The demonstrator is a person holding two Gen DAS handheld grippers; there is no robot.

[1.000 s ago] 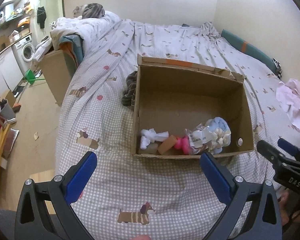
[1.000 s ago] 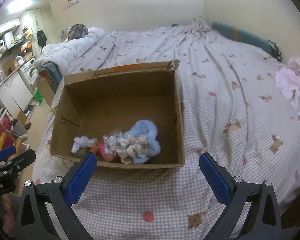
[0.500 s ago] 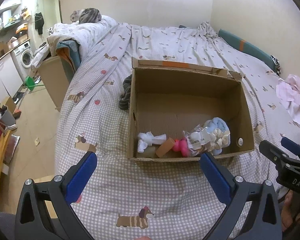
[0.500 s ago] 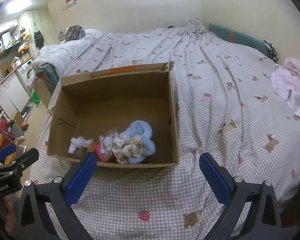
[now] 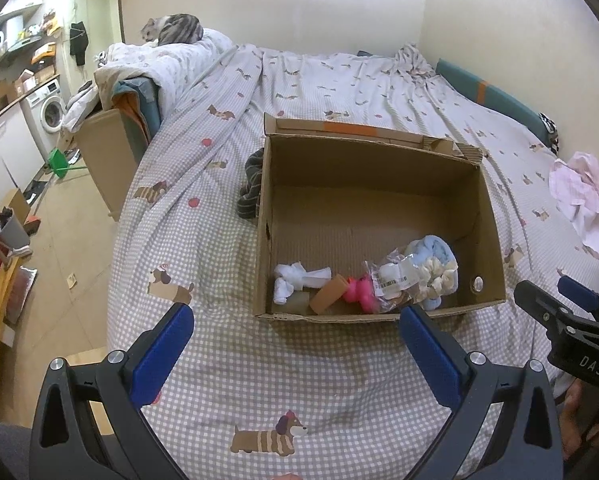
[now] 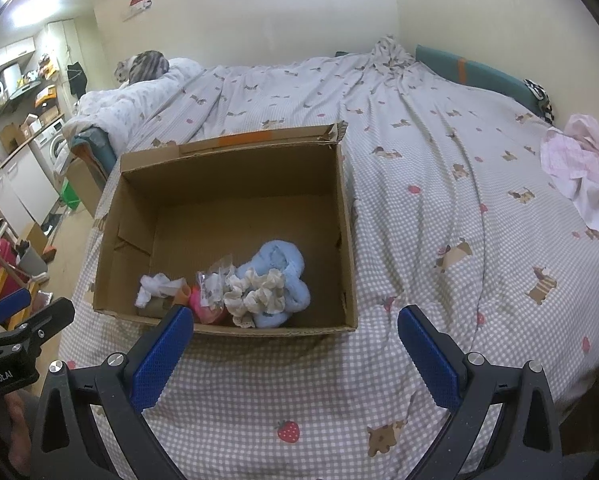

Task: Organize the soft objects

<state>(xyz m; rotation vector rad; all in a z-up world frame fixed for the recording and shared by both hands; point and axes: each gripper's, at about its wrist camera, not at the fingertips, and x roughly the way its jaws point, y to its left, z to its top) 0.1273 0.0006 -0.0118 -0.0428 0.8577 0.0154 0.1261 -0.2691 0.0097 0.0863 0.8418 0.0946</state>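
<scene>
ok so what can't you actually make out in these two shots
- Dark striped cloth: left wrist view, mostly behind the cardboard box wall; absent from the right wrist view.
- Items along the box's near wall: right wrist view, the right claw finger covers part of the pink toy.
- Packet label: print too small to read.
- Pink clothes: partly cut off at the edge of the right wrist view.

A lived-in home, a bedroom open to a utility corner: a bed (image 5: 339,380) under a dachshund-print checked cover, a tabby cat (image 5: 175,30) on piled bedding, a washing machine (image 5: 49,112) beneath a counter, and cluttered shelves (image 5: 23,44).
</scene>
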